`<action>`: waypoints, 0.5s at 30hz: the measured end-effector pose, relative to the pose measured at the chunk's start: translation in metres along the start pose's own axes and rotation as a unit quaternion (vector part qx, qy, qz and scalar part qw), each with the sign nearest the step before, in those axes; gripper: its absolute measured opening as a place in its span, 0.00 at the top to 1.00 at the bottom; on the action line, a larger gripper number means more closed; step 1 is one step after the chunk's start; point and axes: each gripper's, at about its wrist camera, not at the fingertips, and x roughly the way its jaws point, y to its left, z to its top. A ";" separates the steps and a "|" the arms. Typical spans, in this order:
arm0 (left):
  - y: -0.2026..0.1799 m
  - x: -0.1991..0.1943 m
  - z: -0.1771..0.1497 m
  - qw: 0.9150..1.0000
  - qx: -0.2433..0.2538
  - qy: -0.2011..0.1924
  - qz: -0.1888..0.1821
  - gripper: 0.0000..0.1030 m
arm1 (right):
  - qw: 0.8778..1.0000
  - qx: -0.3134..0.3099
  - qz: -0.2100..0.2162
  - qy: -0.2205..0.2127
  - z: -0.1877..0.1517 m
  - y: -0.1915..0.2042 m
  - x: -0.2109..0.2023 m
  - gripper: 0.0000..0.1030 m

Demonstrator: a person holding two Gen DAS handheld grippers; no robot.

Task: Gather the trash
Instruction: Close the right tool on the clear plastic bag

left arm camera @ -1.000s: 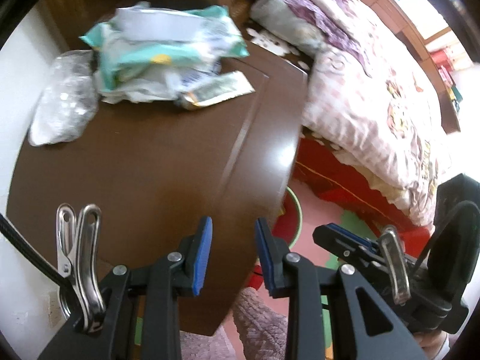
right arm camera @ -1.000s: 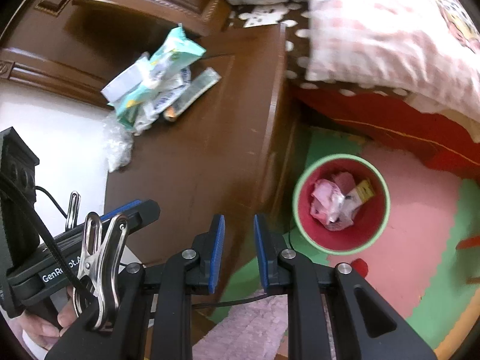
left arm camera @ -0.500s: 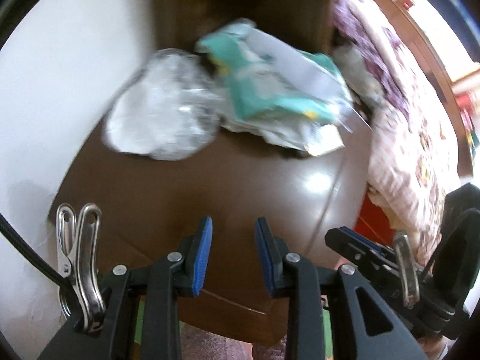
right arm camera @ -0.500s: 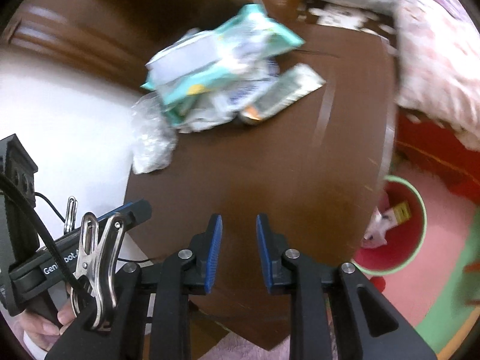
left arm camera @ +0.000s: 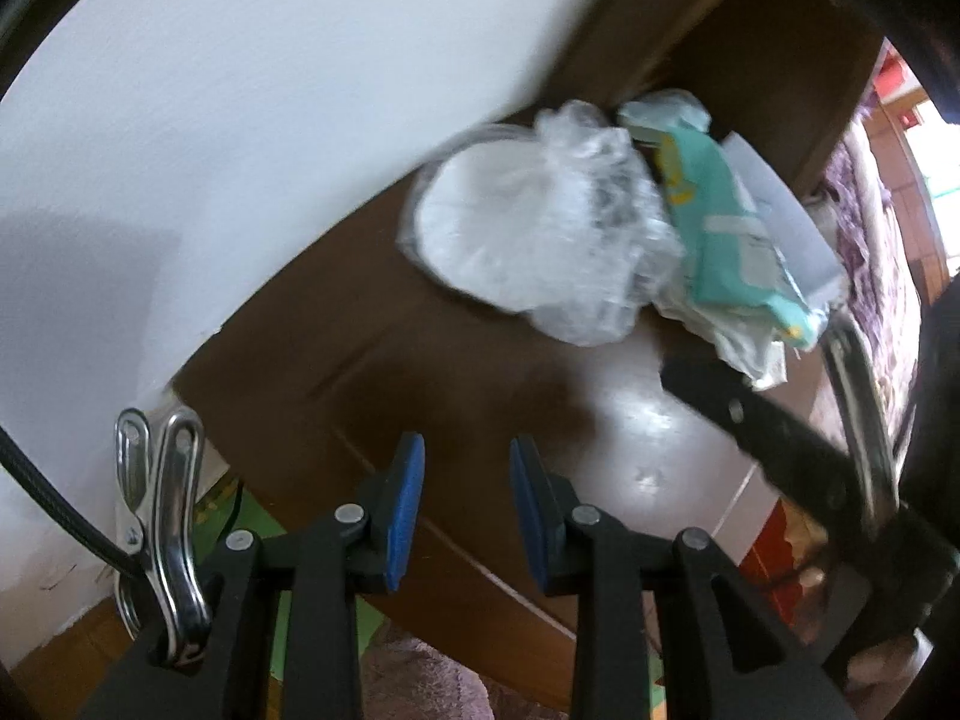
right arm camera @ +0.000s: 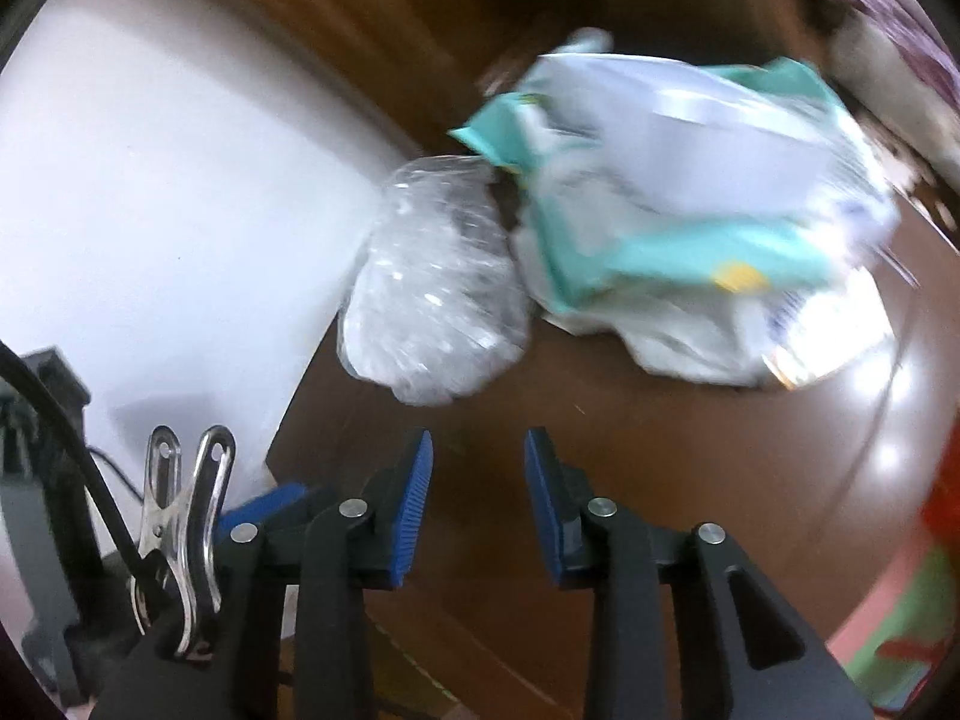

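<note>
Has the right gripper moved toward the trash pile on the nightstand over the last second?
Yes. The right gripper has closed in on the crumpled clear bag lying on the nightstand.

A dark brown wooden nightstand point(left arm camera: 492, 396) stands against a white wall point(left arm camera: 240, 120), bedding point(left arm camera: 864, 222) beside it.

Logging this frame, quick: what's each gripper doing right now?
Left gripper: open, holding nothing.
Right gripper: open, holding nothing.
</note>
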 end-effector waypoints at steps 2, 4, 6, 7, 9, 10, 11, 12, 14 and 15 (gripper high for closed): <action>0.008 0.001 -0.001 1.000 -0.007 0.002 0.001 0.71 | 1.000 -0.014 -0.009 0.005 0.009 0.012 0.014 0.66; 0.014 0.003 -0.003 1.000 -0.015 0.003 0.002 0.71 | 1.000 -0.024 -0.013 0.009 0.015 0.020 0.025 0.66; 0.020 0.004 -0.004 1.000 -0.021 0.004 0.001 0.71 | 0.999 -0.038 -0.022 0.012 0.021 0.027 0.037 0.66; 0.021 0.004 -0.004 1.000 -0.023 0.005 0.001 0.71 | 0.999 -0.043 -0.028 0.015 0.022 0.029 0.042 0.66; 0.024 0.005 -0.005 1.000 -0.027 0.006 0.000 0.71 | 0.998 -0.049 -0.035 0.023 0.025 0.032 0.052 0.67; 0.024 0.006 -0.004 1.000 -0.028 0.006 -0.001 0.71 | 0.998 -0.051 -0.031 0.027 0.027 0.033 0.057 0.67; 0.025 0.006 -0.005 1.000 -0.028 0.005 -0.002 0.71 | 0.998 -0.052 -0.027 0.029 0.028 0.034 0.060 0.67; 0.025 0.006 -0.005 1.000 -0.028 0.005 -0.002 0.71 | 0.998 -0.053 -0.026 0.033 0.028 0.034 0.063 0.75; 0.024 0.007 -0.004 1.000 -0.028 0.005 -0.003 0.71 | 0.997 -0.051 -0.019 0.046 0.028 0.033 0.067 0.90; 0.024 0.006 -0.004 1.000 -0.028 0.005 -0.003 0.71 | 0.997 -0.053 -0.020 0.050 0.027 0.033 0.069 0.93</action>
